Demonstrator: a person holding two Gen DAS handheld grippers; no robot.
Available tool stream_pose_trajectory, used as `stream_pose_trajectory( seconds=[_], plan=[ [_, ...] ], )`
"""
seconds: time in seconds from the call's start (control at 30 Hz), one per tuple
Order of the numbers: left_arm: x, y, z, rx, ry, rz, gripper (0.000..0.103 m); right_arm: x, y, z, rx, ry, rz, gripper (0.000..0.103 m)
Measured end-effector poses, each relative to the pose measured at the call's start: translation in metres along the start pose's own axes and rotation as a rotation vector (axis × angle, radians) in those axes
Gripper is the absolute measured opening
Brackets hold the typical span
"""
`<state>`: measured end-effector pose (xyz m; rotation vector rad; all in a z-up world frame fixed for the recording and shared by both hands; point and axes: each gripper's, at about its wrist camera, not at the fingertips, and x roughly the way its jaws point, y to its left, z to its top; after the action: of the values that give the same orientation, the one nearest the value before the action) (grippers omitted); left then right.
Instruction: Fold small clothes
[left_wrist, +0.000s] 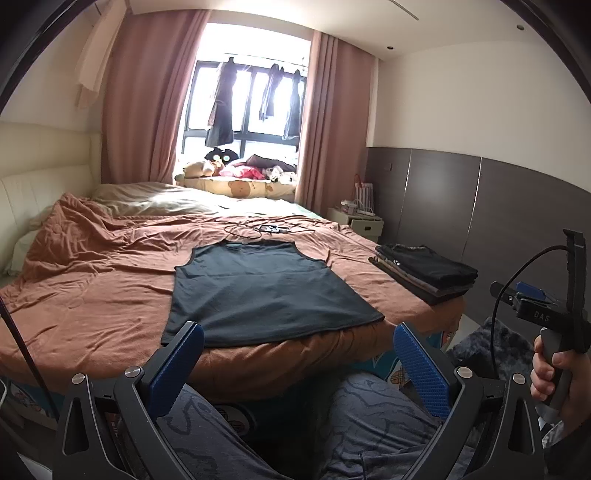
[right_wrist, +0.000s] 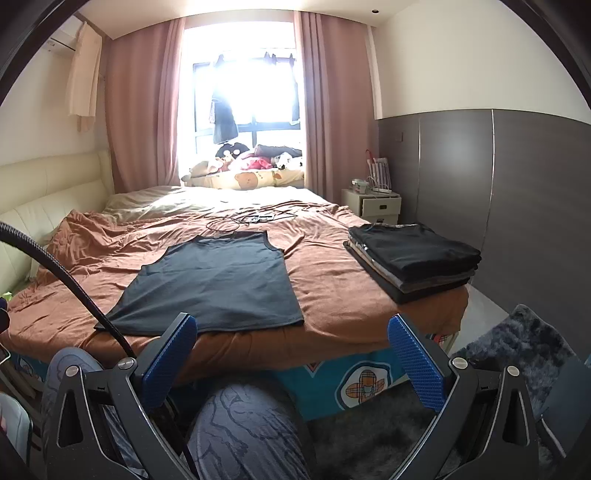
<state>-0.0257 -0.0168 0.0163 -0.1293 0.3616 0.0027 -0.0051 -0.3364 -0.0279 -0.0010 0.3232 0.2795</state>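
Note:
A dark sleeveless top (left_wrist: 266, 291) lies spread flat on the orange bedspread (left_wrist: 92, 288), hem toward the near bed edge; the right wrist view shows the same top (right_wrist: 218, 284) left of centre. My left gripper (left_wrist: 299, 332) is open, held short of the bed edge above a person's knees, with nothing between its blue pads (left_wrist: 192, 354). My right gripper (right_wrist: 291, 328) is open too, in front of the bed edge, empty. From the left wrist camera, the right gripper's body (left_wrist: 554, 306) shows at the far right, held by a hand (left_wrist: 557, 384).
A stack of folded clothes (right_wrist: 413, 258) sits on the bed's right corner, also seen as a stack (left_wrist: 424, 273) in the left wrist view. Cables (left_wrist: 258, 229) lie on the bed beyond the top. A nightstand (right_wrist: 380, 201), grey wall panels and a dark rug (right_wrist: 524, 339) are to the right.

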Motion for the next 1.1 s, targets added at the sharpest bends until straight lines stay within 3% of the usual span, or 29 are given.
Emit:
stream_pose_trajectory(
  seconds=[0.73,1.1],
  plan=[
    [0.002,0.008,-0.003,-0.013,0.001,0.009,0.103,0.004,-0.003,-0.001,0.004,0.005,-0.002,0.103],
    [0.014,0.026,0.002,-0.026,0.012,0.035,0.103,0.029,0.001,0.003,0.024,0.028,0.018,0.103]
  ],
)
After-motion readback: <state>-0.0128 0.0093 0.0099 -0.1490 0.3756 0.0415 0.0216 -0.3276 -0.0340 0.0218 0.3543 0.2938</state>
